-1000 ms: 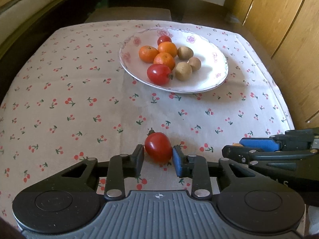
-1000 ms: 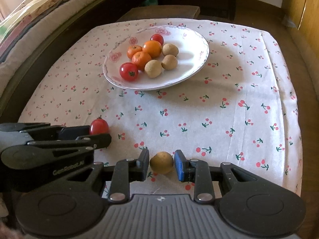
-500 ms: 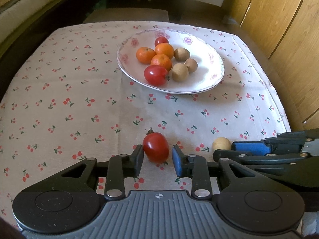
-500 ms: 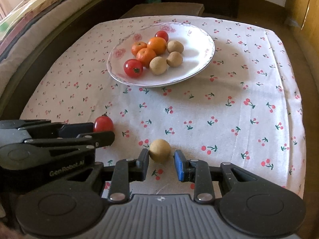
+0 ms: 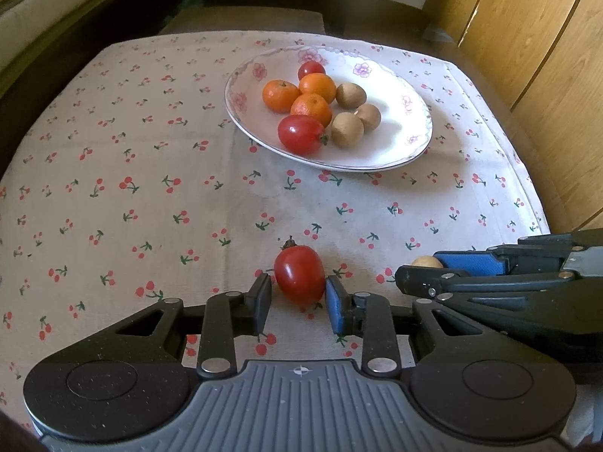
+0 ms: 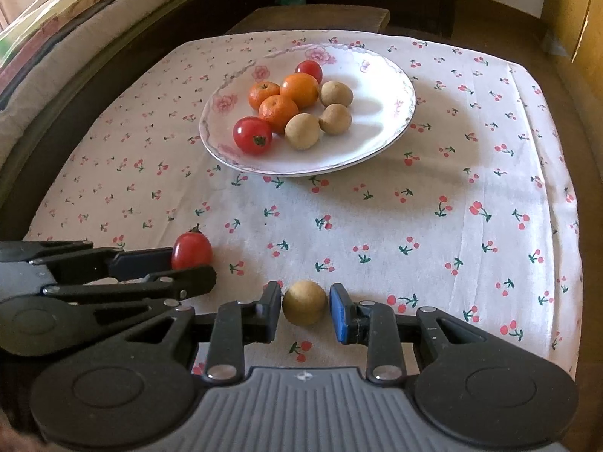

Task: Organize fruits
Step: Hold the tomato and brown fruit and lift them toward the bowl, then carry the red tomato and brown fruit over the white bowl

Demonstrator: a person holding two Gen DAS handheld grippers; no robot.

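The table (image 6: 433, 226) carries the plate (image 6: 380, 90) toward its far edge. Near the near edge, the left hand-held gripper (image 5: 297, 297) clenches a tomato (image 5: 299, 277), stem pointing away; the right hand-held gripper (image 6: 306, 310) grasps a longan (image 6: 304, 302), both facing the plate.

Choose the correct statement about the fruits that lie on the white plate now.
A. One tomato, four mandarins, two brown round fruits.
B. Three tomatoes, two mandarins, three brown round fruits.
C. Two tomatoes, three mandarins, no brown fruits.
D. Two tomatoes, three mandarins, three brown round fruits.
D. On the plate lie a near tomato and a far one, three mandarins, and three brown round fruits.
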